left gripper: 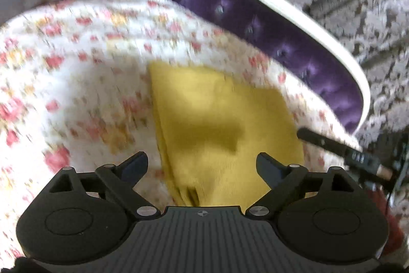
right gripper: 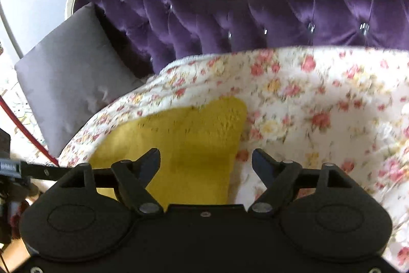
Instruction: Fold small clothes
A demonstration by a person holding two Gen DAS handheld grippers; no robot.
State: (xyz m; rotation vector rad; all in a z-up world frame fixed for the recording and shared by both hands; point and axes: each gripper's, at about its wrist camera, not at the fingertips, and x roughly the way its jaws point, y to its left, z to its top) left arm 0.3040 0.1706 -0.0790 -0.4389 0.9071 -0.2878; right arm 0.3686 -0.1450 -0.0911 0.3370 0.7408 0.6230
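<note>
The yellow garment [left gripper: 225, 129] lies flat on the floral bedspread [left gripper: 76, 63], in the lower middle of the left wrist view and the lower left-centre of the right wrist view [right gripper: 179, 145]; behind it stands the purple tufted headboard [right gripper: 230, 14], with a grey pillow [right gripper: 69, 76] at the left of the right wrist frame.

The left claw [left gripper: 202, 163] stands with its jaws well apart and nothing between them, the cloth lying beneath and beyond; the right claw [right gripper: 205, 159] is likewise spread and empty, poised over the garment's right-hand edge.

What could go wrong, as I judge it: either claw could bite the bedspread along with the thin cloth, since the two lie pressed together, and drag the cover up; it could also catch only the top layer, because the bunched pleats at the bottom of the left wrist view suggest several layers there; a lift from one side alone would skew the fold.

The garment's long axis seems to run from the bottom of each frame up toward the headboard, leaning a little right in the left wrist view; its rounded end points to the upper right in the right wrist view; the blur makes the exact outline uncertain.
</note>
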